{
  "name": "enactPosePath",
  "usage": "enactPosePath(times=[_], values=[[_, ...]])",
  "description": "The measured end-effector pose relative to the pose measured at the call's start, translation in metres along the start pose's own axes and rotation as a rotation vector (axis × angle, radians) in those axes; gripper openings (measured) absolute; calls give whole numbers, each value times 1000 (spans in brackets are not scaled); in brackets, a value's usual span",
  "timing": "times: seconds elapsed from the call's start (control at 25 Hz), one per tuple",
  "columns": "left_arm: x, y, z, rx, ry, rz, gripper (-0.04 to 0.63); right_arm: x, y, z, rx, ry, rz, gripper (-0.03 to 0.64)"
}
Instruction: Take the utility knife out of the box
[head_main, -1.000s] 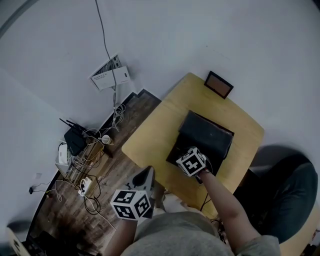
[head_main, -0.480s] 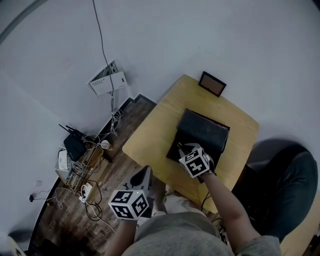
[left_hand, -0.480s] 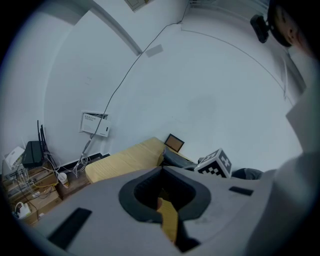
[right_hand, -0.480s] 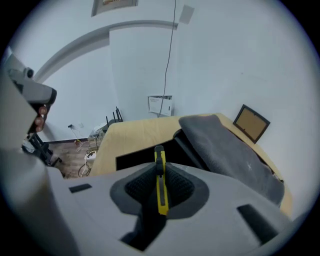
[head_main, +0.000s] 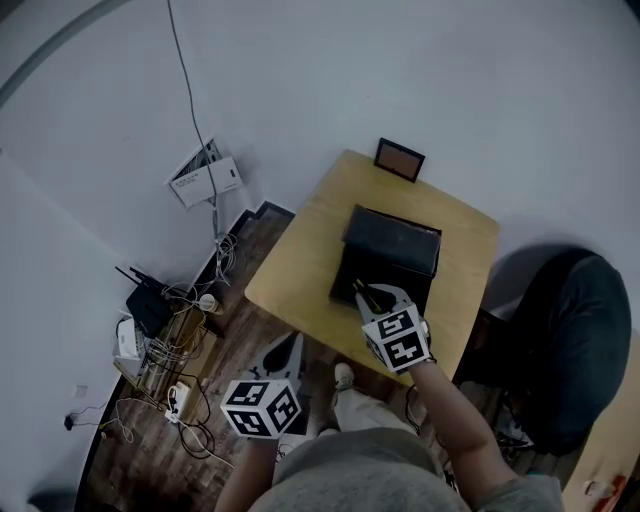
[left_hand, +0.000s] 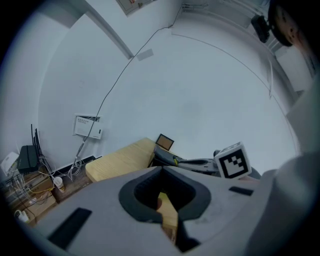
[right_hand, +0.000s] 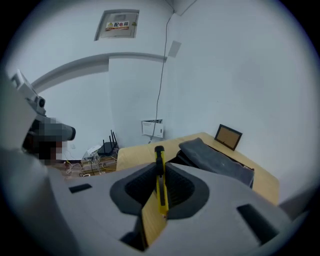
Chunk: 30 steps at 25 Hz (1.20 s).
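An open black box (head_main: 385, 262) sits on a small wooden table (head_main: 300, 270), its dark lid folded back; the right gripper view shows the box (right_hand: 215, 159) beyond the jaws. My right gripper (head_main: 365, 293) hangs above the box's near edge, shut on a yellow utility knife (right_hand: 160, 180) that stands upright between its jaws. In the left gripper view the knife's (left_hand: 175, 161) yellow tip pokes out over the box. My left gripper (head_main: 292, 342) is off the table's near left corner, over the floor, shut with nothing in it.
A small framed picture (head_main: 400, 159) leans at the table's far edge. A router with tangled cables (head_main: 150, 285) lies on the wooden floor at the left. A white wall box (head_main: 205, 175) hangs above them. A dark chair (head_main: 570, 340) stands right of the table.
My right gripper has lifted up out of the box and back toward me with the knife in it. My left gripper has drifted a little.
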<state>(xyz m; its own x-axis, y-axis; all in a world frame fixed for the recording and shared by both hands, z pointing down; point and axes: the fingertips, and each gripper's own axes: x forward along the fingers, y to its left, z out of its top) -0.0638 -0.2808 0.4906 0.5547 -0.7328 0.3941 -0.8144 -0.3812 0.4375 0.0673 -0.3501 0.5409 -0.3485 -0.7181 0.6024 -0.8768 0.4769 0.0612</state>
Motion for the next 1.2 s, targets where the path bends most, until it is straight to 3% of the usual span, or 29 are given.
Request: enactPosePath(times=[0.68, 1.2], values=[[-92, -40, -53, 37, -22, -90, 3, -172, 76, -13, 113, -274, -155, 43], [-149, -57, -87, 53, -33, -106, 3, -244, 121, -39, 181, -366, -183, 43]])
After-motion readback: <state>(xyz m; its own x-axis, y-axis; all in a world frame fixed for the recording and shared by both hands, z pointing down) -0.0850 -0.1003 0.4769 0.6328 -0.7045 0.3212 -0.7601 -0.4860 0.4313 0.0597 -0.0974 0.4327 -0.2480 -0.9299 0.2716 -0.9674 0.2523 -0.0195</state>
